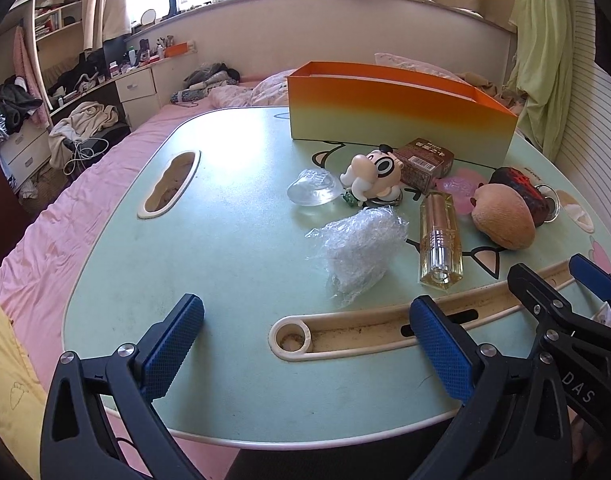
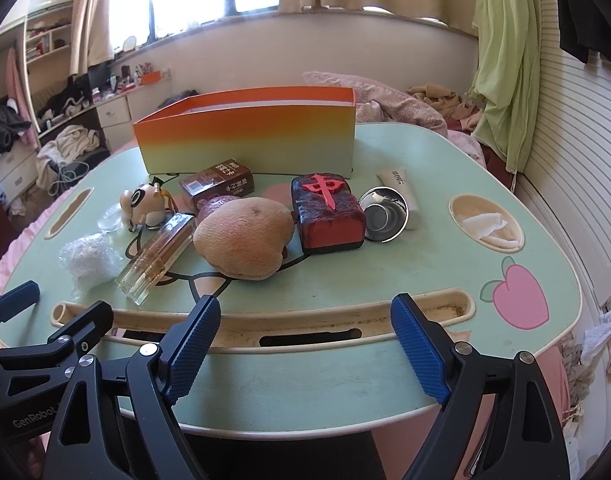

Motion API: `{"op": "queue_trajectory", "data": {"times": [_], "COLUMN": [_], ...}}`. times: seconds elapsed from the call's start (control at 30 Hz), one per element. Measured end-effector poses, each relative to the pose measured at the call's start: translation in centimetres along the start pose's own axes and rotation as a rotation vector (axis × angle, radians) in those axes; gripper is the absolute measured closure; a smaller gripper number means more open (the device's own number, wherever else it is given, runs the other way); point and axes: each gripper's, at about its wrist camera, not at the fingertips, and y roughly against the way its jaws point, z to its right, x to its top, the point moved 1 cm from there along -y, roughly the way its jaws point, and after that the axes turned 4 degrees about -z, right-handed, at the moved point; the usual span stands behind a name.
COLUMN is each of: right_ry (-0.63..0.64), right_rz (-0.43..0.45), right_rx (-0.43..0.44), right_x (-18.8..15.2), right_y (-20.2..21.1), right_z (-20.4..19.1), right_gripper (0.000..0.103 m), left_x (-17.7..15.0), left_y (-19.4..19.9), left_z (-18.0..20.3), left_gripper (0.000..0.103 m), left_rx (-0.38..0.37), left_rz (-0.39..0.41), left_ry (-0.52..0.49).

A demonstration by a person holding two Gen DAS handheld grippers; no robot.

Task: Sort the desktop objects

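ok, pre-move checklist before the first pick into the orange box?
1. Left gripper open, nothing between the fingers: ok.
2. Right gripper open, nothing between the fingers: ok.
3. Orange box upright at the far side of the table, top open: ok. Contents: cannot tell.
4. Nearest items free to grasp: clear bottle lies flat, crumpled plastic wrap beside it, apart: ok.
5. Tan plush sits tight against the red mahjong-tile block; clearance for a finger between them: not ok.
6. Metal cup lies on its side, may roll: cannot tell.
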Motion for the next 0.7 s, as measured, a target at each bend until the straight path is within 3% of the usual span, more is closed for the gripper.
{"op": "queue_trajectory", "data": {"times": [0.23, 0.7], "right_ry": [0.009, 0.005], "right_rz": [-0.002, 0.008], "right_rx": [-0.004, -0.005], "right_x": [0.01, 0.17], "right_y": [-0.08, -0.36], "right_z": [-0.22, -0.21], "right_gripper": [0.011, 0.010], "left_x": [0.15, 0.04], "left_y": [-0.03, 0.18], "left_z": [-0.12, -0.05], "left_gripper": [0.000, 0.000], "left_rx": [-0.045, -0.033], "left_rz": [0.007, 0.008], "left_ry": [-0.052, -0.039]}}
